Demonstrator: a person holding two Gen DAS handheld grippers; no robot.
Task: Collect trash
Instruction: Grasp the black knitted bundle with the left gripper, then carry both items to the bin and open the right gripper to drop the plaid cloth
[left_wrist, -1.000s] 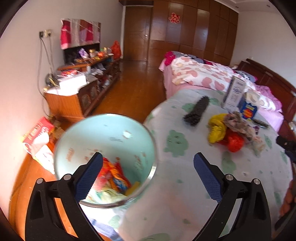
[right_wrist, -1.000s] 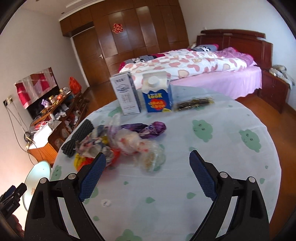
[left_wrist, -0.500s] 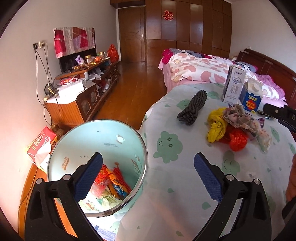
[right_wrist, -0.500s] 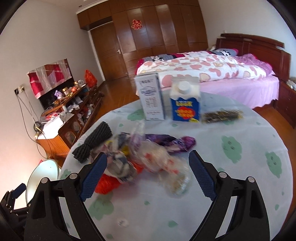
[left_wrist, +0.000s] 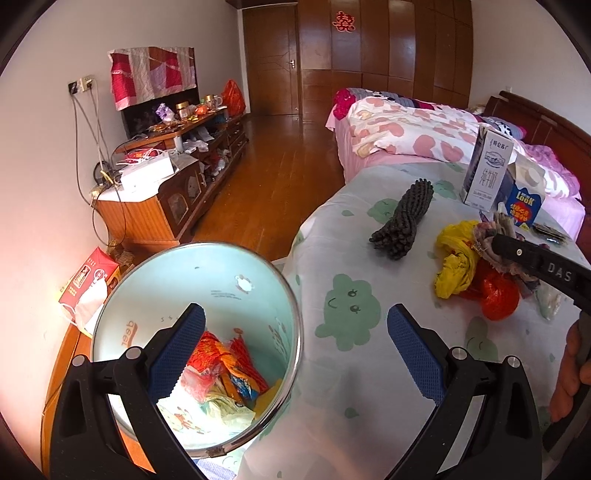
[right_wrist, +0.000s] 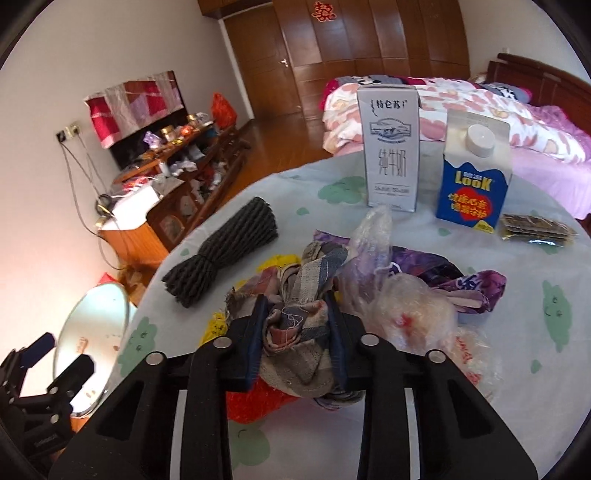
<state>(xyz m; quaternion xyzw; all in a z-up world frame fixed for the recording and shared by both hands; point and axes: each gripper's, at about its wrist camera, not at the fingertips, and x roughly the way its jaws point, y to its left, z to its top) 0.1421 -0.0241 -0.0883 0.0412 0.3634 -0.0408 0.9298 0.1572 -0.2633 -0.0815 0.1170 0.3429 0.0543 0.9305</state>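
My right gripper (right_wrist: 297, 325) is shut on a crumpled plaid cloth rag (right_wrist: 299, 295) in the trash pile on the round table (right_wrist: 480, 424). The pile also holds a yellow bag (left_wrist: 456, 258), a red bag (left_wrist: 498, 293), clear plastic bags (right_wrist: 410, 310) and a purple wrapper (right_wrist: 461, 280). My left gripper (left_wrist: 295, 350) is open and empty, above the table edge and the mint trash bin (left_wrist: 192, 295). The bin stands beside the table and holds several wrappers (left_wrist: 221, 365). The right gripper's arm (left_wrist: 546, 269) shows in the left wrist view.
A dark rolled mat (right_wrist: 225, 251), a white milk carton (right_wrist: 391, 147), a blue LOOK carton (right_wrist: 474, 177) and a dark packet (right_wrist: 535, 229) lie on the table. A cluttered wooden cabinet (left_wrist: 166, 184) stands at the left wall. A bed (left_wrist: 424, 129) is behind the table.
My right gripper has moved forward into the trash pile and shut on the plaid rag. My left gripper stays open near the bin and has shifted little.
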